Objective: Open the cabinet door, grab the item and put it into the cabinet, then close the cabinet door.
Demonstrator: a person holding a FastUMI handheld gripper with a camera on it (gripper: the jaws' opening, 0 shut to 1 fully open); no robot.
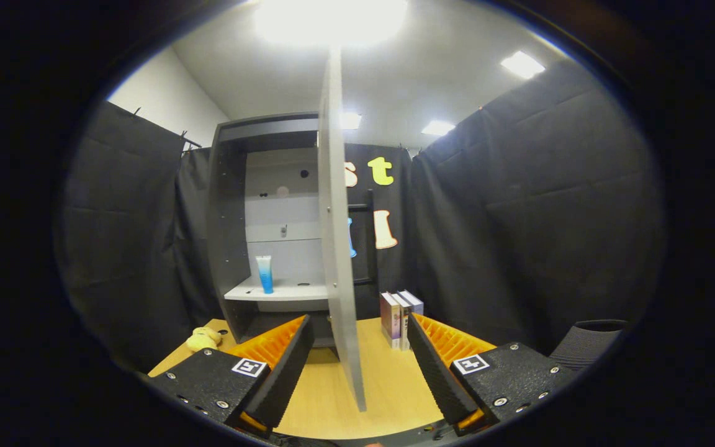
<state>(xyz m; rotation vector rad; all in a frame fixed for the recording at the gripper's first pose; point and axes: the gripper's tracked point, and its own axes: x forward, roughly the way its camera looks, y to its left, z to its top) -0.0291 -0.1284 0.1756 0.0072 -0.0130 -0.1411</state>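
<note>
Task stage: the cabinet door (337, 236) stands swung out, edge-on toward the camera, so the opening step reads as done. A blue tube (264, 274) already stands on the shelf (283, 292) inside the cabinet (228, 236), so the placing step also appears complete. Closing the door is judged to be what is left.

Tongs: the tongs (357, 366) are spread wide and hold nothing. The free edge of the door hangs between the two fingers; neither finger can be seen touching it.

Task item location: the blue tube stands upright on the lower shelf, toward the shelf's left part, apart from the cabinet's side wall and back wall.

Cabinet contents: the blue tube is the one object visible on the shelf. The space above the shelf shows bare back panels with small holes and fittings. The compartment below the shelf is dark; its contents cannot be told.

Tabletop: the cabinet sits at the far edge of the wooden tabletop (388, 391). A set of upright books (400, 318) stands just right of the door, near the far edge. A yellow soft object (203, 338) lies near the far left corner, just beside the cabinet's base.

Next move, judged: the door needs a push from its right face toward the cabinet front.
</note>
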